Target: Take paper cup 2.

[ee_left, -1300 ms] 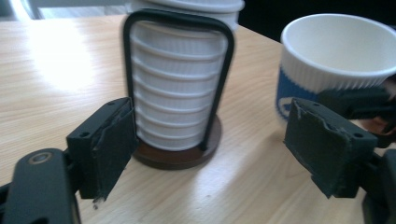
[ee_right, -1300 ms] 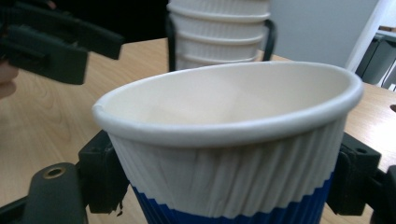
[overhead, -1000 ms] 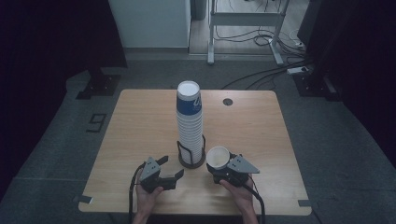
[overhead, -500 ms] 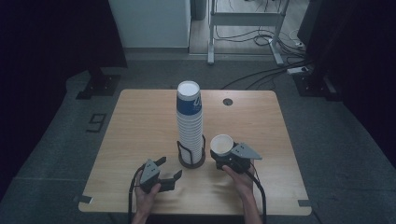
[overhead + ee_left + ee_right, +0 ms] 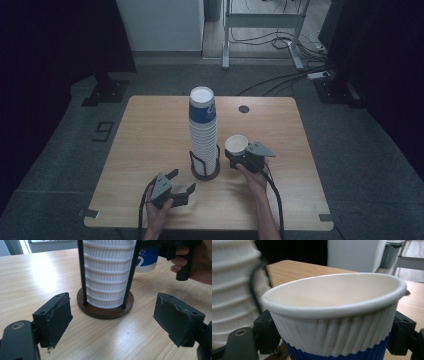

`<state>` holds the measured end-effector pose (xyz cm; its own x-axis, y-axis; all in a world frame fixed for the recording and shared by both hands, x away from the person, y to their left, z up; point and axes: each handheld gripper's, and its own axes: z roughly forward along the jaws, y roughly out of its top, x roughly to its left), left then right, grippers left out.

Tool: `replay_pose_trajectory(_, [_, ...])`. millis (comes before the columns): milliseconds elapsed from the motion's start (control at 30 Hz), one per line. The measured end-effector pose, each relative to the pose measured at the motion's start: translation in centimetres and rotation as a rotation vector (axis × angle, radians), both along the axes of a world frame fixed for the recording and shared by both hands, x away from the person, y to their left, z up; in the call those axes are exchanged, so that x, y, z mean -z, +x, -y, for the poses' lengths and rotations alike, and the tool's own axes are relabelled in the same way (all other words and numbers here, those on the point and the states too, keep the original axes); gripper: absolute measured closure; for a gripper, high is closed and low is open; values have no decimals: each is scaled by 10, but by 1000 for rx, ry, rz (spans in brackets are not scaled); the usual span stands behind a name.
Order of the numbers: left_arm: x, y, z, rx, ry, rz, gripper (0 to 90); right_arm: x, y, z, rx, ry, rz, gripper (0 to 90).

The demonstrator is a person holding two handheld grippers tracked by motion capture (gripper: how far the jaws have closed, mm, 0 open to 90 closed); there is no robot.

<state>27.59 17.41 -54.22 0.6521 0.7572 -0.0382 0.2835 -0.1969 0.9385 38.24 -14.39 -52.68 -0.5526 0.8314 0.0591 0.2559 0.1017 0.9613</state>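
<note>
A tall stack of white paper cups point(image 5: 203, 131) with a blue-banded top cup stands in a black wire holder on a round brown base point(image 5: 205, 172) at the table's middle. My right gripper point(image 5: 239, 159) is shut on a single white and blue paper cup point(image 5: 236, 145), upright, just right of the stack; its jaws press both sides of that cup point(image 5: 337, 322). My left gripper point(image 5: 179, 186) is open near the front edge, left of the holder. Its jaws stand wide apart with nothing between them, facing the base point(image 5: 105, 308) and the cup stack point(image 5: 107, 272).
The wooden table point(image 5: 150, 145) has a small round dark hole point(image 5: 243, 109) at the back right. Cables trail from both grippers off the front edge. Beyond the table are a dark floor, a white cabinet and a metal frame point(image 5: 260, 20).
My right gripper has carried the single cup away from the front edge, farther back and to the right of the stack. The left gripper has hardly moved.
</note>
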Motion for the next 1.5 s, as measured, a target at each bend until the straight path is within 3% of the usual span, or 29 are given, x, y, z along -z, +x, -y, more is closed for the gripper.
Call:
replay_pose_trajectory(200, [1,0,1,-6,0,8,143,13,16,5,38,-15,-29,172])
replay_pose_trajectory(367, [1,-1,3,-10,3,27,188,18,18,2,35,-8,-35,171])
replay_pose_trajectory(400, [1,-2,2,-10,-5,34,143,19,19,0,28,-13,-37,170])
replay_pose_trajectory(467, [2,-3,2,-30,-12,48,140,19,19,-1,26,-22,-36,170])
replay_pose_trajectory(567, [2,-4,-2,-54,-58,53,146,21,19,0,28,-21,-50,169])
replay_pose_trajectory(733, [2,-4,-2,-53,-60,55,146,18,17,4,20,-58,-98,169])
replay_pose_trajectory(800, [3,-5,-2,-54,-58,59,146,18,16,6,31,-121,-124,159])
replay_pose_trajectory(1000, [3,-6,0,-55,-43,74,146,21,17,8,45,-106,-163,153])
replay_pose_trajectory(1167, [3,-4,-2,-51,-63,60,146,22,13,9,41,-118,-204,138])
replay_pose_trajectory(1500, [3,-5,-2,-65,-56,73,146,15,1,12,67,-110,-213,137])
